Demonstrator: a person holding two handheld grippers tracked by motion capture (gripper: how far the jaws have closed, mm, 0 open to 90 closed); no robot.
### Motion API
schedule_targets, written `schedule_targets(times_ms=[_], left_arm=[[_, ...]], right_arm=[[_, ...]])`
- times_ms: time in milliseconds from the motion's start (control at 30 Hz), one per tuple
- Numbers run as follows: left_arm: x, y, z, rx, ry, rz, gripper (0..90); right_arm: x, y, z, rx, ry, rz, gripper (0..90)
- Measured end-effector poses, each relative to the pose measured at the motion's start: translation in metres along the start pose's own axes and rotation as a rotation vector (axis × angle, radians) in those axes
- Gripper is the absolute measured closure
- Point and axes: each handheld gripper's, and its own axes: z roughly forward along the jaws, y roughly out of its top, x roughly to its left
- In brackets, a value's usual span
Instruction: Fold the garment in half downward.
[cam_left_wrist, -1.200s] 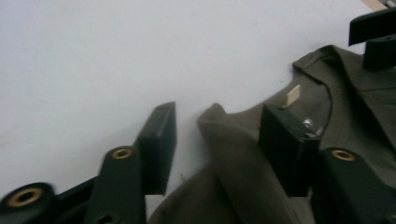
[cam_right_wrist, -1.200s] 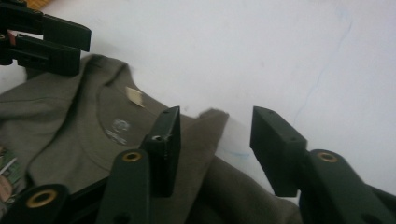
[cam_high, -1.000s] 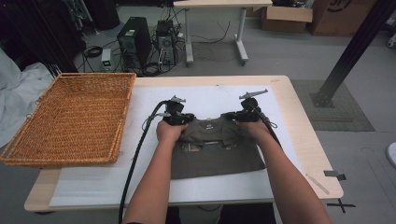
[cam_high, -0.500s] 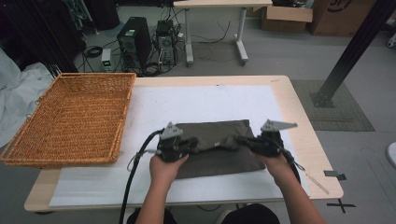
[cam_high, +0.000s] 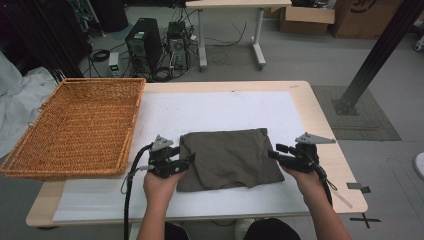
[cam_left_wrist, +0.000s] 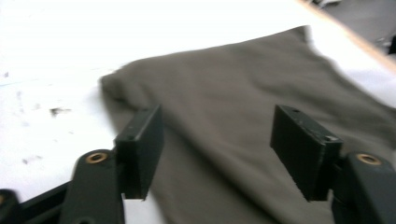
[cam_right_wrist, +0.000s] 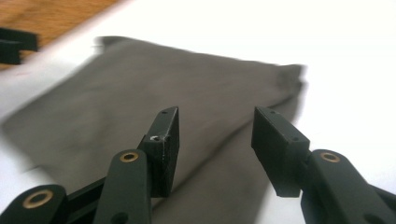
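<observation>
A folded olive-brown garment (cam_high: 227, 157) lies flat on the white mat (cam_high: 215, 107) near the table's front edge. My left gripper (cam_high: 188, 159) is at the garment's left edge and my right gripper (cam_high: 273, 152) at its right edge, both pointing inward. In the left gripper view my left gripper (cam_left_wrist: 217, 126) stands open over the garment (cam_left_wrist: 243, 88), which lies below the jaws and is not pinched. In the right gripper view my right gripper (cam_right_wrist: 217, 121) is also open above the garment (cam_right_wrist: 140, 84). Both pairs of jaws have just been opening, with nothing gripped.
A wide, empty wicker basket (cam_high: 75, 125) sits on the table's left side, its corner close to my left hand. The wooden table (cam_high: 325, 125) shows bare to the right of the mat. Computers, cables and a second table stand on the floor beyond.
Both hands came back toward the person from the garment's far edge, then spread to its left and right sides. Both grippers went from shut on the cloth to open.
</observation>
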Motion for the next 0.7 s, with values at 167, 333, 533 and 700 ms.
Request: schedule_targets(times_ms=[167, 333, 533, 700], left_arm=[[0.028, 0.016, 0.031, 0.015, 0.059, -0.048, 32.7], [0.052, 0.028, 0.056, 0.036, 0.081, -0.132, 31.1], [0.058, 0.029, 0.073, 0.084, 0.082, -0.119, 59.5], [0.057, 0.034, 0.079, 0.079, 0.068, -0.004, 83.7]], right_arm=[[-0.035, 0.015, 0.034, 0.031, -0.058, 0.054, 49.6], [-0.062, 0.032, 0.065, 0.056, -0.065, 0.071, 50.7], [-0.064, 0.039, 0.098, 0.168, 0.023, -0.045, 63.8], [-0.065, 0.037, 0.103, 0.173, 0.070, -0.076, 85.5]])
